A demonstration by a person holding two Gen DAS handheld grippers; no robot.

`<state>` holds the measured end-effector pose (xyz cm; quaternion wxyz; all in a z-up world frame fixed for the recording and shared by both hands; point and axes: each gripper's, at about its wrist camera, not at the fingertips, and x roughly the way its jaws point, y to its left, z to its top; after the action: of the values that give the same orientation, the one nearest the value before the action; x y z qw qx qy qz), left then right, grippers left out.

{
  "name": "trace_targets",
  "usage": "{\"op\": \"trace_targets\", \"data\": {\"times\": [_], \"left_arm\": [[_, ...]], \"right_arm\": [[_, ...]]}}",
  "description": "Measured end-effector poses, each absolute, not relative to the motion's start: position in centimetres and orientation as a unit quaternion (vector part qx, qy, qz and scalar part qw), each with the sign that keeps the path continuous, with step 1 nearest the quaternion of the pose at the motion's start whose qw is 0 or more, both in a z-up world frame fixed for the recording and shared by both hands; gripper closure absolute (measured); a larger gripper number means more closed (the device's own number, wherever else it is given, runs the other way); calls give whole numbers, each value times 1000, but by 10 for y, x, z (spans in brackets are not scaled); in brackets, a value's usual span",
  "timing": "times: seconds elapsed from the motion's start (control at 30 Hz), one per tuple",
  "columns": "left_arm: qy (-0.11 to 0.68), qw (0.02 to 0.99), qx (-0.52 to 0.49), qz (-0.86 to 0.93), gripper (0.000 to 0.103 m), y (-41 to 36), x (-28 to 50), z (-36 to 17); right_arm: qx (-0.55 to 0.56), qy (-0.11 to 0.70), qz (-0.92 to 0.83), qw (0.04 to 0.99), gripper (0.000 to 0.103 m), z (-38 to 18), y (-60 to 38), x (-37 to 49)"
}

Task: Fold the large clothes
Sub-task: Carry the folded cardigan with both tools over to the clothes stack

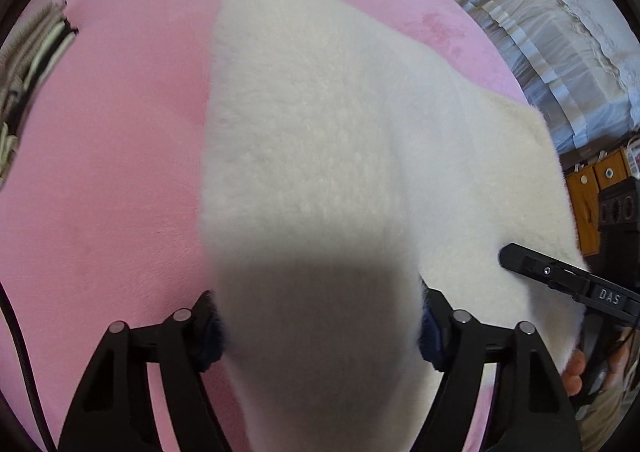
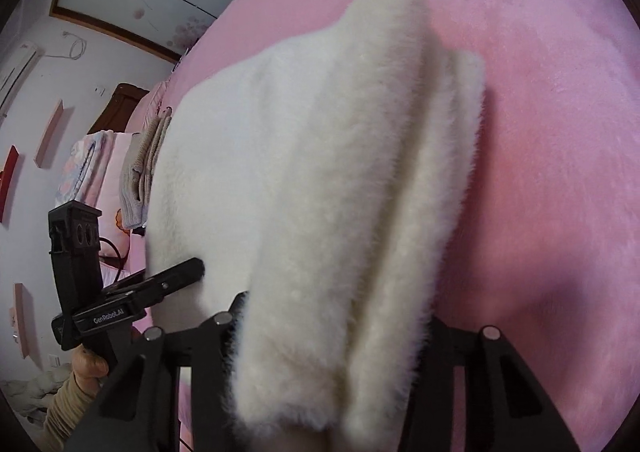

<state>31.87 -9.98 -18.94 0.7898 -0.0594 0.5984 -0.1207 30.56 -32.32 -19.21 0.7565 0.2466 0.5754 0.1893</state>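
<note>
Left wrist: both grippers clamp white fleece [image 1: 320, 132].

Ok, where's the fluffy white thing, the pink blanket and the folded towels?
fluffy white garment [image 1: 320, 124]: left wrist view, middle of its fleecy top.
pink blanket [image 2: 560, 132]: right wrist view, bare stretch right of the garment.
folded towels [image 2: 140, 172]: right wrist view, stack's side.

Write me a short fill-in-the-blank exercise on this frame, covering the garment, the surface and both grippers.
1. The fluffy garment is ____ in colour.
2. It lies on a ____ blanket.
3. The left gripper and the right gripper are each shut on the ____.
4. In the right wrist view, a folded towel lies to the ____ of the garment.

Missing words: white; pink; garment; left
</note>
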Motion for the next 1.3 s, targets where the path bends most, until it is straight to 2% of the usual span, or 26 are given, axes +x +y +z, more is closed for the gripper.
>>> {"op": "trace_targets", "data": {"times": [0.2, 0.37, 0.57, 0.73, 0.97, 1.13, 1.2, 1.27, 1.3], "left_arm": [[606, 783, -49, -127, 33, -68, 282, -152], [608, 784, -48, -114, 35, -9, 254, -119], [598, 797, -47, -73, 36, 139, 230, -63], [564, 824, -39, -37, 36, 253, 248, -7], [497, 867, -30, -18, 36, 379, 344, 59], [469, 882, -38, -5, 35, 460, 442, 34], [475, 878, -51, 15, 34, 475, 484, -1], [490, 867, -75, 50, 28, 501, 510, -43], [491, 864, -90, 64, 25, 512, 518, -64]], "right_arm": [[222, 588, 195, 753, 60, -161, -284, 256], [222, 598, 227, 736, 60, -141, -221, 235], [220, 594, 288, 718, 60, -115, -117, 256], [214, 564, 333, 724, 61, -78, -26, 299], [221, 493, 364, 759, 60, -28, 81, 398], [216, 468, 362, 777, 60, -43, 158, 485], [206, 470, 363, 778, 60, -68, 185, 516], [186, 503, 345, 770, 59, -110, 212, 545], [189, 527, 327, 761, 54, -132, 220, 553]]}}
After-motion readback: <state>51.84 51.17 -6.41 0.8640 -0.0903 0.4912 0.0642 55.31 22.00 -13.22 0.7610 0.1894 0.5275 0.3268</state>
